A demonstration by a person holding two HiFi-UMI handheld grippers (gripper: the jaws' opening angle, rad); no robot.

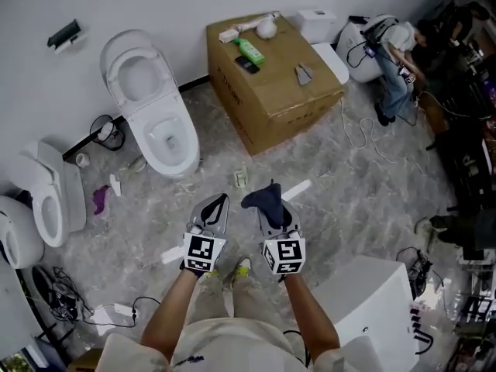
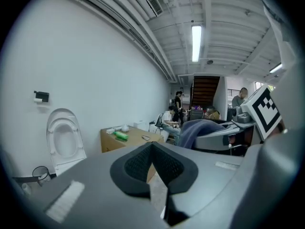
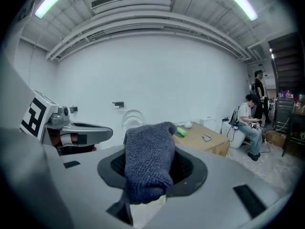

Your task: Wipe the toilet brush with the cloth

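Note:
My right gripper (image 1: 269,201) is shut on a dark blue cloth (image 1: 263,198), which bunches over its tips; in the right gripper view the cloth (image 3: 148,161) hangs over the closed jaws. Just left of it, my left gripper (image 1: 220,204) is shut, with nothing seen between its jaws (image 2: 152,147). Both are held above the grey floor in front of the person. A white round-headed thing with a handle (image 1: 262,28), perhaps the toilet brush, lies on the cardboard box (image 1: 271,91) at the far side, well away from both grippers.
A white toilet (image 1: 151,107) with its lid up stands at the wall, ahead to the left. More toilets (image 1: 54,200) stand at the left edge. A green bottle (image 1: 249,50) lies on the box. A seated person (image 1: 395,60) and cables are at the right, a white unit (image 1: 372,301) near right.

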